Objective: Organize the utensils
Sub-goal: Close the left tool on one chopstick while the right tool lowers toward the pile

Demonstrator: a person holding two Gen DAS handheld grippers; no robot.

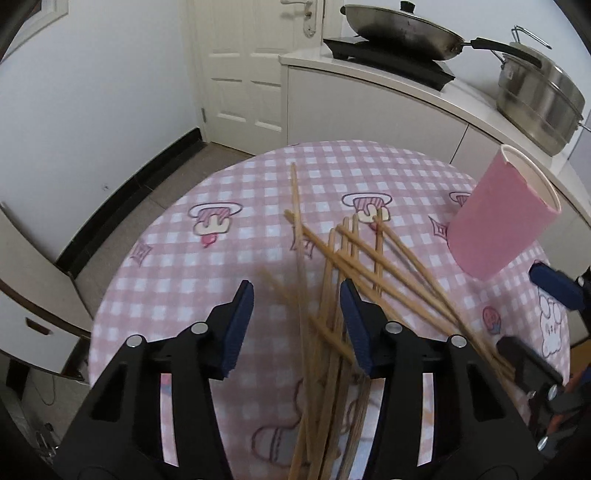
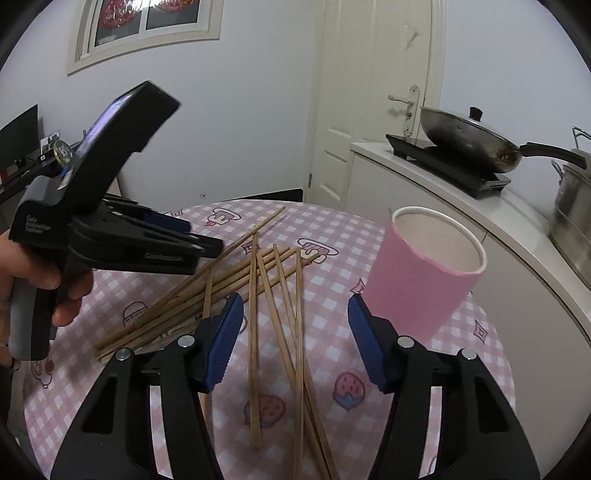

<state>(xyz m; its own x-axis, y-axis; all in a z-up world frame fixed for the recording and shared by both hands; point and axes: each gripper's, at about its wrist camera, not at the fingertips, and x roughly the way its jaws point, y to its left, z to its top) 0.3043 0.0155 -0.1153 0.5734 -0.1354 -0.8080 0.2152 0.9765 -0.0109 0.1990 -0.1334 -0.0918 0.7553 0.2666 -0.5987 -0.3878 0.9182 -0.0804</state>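
Several wooden chopsticks lie scattered in a loose crossed pile on the pink checked tablecloth; they also show in the right wrist view. A pink paper cup stands upright at the table's right side, empty inside in the right wrist view. My left gripper is open and empty, hovering over the near part of the pile. My right gripper is open and empty, above the chopsticks, its right finger close to the cup.
The table's round edge drops to the floor on the left. A white counter behind holds a wok on a cooktop and a steel pot. The left gripper body and hand fill the left of the right wrist view.
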